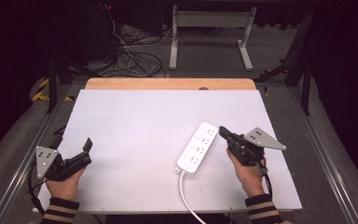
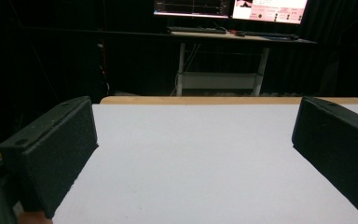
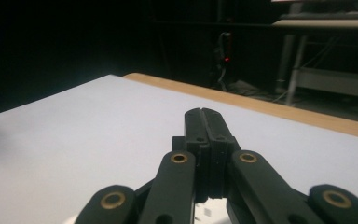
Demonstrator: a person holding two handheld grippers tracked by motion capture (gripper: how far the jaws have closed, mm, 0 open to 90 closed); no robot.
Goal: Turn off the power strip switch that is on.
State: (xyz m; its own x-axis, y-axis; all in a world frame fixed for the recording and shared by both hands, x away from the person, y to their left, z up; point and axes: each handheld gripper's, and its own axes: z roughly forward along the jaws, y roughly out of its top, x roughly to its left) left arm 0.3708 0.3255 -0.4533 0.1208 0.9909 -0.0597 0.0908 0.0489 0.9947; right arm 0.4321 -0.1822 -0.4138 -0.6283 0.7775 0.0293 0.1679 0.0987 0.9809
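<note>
- Power strip (image 1: 197, 147): white, four socket rows, lay flat at lower right of centre in the high view, long axis tilted toward the upper right; its white cord (image 1: 187, 197) ran off the bottom edge of the frame.
- Right gripper (image 1: 223, 131): sat just beside the strip's right edge, near its upper end, tips apparently not quite touching it. In the right gripper view (image 3: 207, 114) the jaws were pressed together with nothing between them.
- Left gripper (image 1: 87, 144): rested at lower left of the high view, well apart from the strip. In the left gripper view (image 2: 193, 140) the jaws stood wide apart over bare surface.
- Table (image 1: 135, 116): white top with a wooden strip along the far edge.
- Step in hand, judged: closed right tips lined up to nudge or press the strip.
- Handling note: contact should be made low on the strip's side, pushing slowly; a push far from the middle would probably swing the strip, and the cord could drag against it. The left gripper could come over to steady the near end.
</note>
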